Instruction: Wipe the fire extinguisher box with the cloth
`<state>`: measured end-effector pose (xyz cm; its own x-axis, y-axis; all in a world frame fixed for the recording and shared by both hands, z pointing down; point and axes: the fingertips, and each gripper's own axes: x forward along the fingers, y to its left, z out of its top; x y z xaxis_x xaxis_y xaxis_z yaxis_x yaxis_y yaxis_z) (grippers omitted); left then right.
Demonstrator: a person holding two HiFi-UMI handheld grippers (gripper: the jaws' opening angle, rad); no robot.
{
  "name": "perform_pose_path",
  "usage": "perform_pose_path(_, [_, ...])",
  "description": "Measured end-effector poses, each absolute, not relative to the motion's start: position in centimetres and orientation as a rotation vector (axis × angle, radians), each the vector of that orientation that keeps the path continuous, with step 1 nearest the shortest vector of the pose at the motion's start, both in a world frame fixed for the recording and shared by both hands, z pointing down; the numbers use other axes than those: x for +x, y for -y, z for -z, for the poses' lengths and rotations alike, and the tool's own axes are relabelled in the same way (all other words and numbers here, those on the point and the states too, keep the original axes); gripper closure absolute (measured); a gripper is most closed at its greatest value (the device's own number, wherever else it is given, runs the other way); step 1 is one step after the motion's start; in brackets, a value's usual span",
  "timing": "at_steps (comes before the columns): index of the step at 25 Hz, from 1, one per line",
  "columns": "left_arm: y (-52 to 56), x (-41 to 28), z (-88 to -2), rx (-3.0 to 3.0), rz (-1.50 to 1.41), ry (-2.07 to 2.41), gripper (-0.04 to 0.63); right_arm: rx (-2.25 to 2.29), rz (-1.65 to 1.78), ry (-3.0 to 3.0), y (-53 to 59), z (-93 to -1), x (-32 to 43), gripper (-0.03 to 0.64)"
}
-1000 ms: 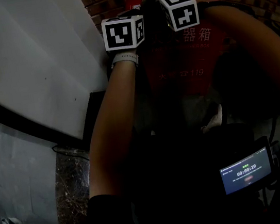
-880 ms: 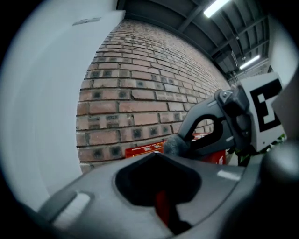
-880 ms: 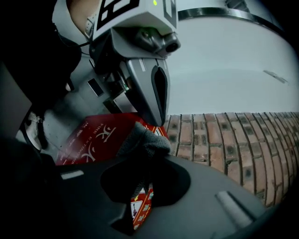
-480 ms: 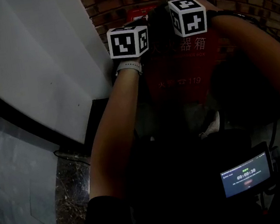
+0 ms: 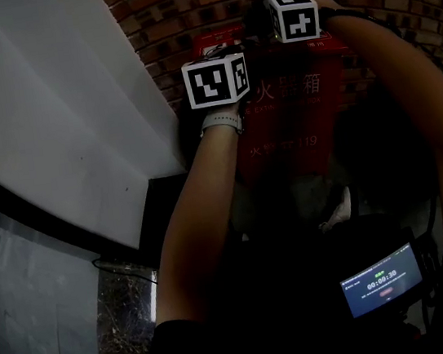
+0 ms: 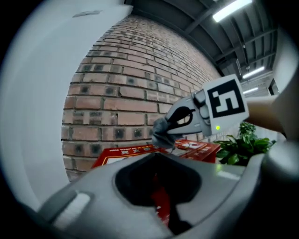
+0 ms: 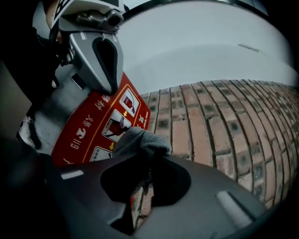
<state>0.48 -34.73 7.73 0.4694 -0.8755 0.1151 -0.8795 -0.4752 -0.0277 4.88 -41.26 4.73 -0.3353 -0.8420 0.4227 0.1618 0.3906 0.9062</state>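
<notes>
Right tool (image 7: 148, 161) pinches cloth (image 7: 140, 140) at box (image 7: 88, 133) top, brick wall (image 7: 210, 126) behind.

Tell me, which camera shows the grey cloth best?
The right gripper view: the cloth sits close-up, bunched in the right gripper by the red box. The left gripper view shows it small; the head view hides it.

Wall: I face a brick wall (image 6: 126, 88).
Left: white curved panel (image 5: 45, 99).
Ceiling: lit strip lights (image 6: 232, 9).
Floor: speckled stone (image 5: 124, 327).
</notes>
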Motion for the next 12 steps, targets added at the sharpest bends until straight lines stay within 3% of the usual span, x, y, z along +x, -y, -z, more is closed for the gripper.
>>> perform_pose_path(12, [35.4,0.8,-7.9,2.648,-0.176,1.647,0.592,0.613,1.197,1.475,48.8,-8.0,3.0,0.584])
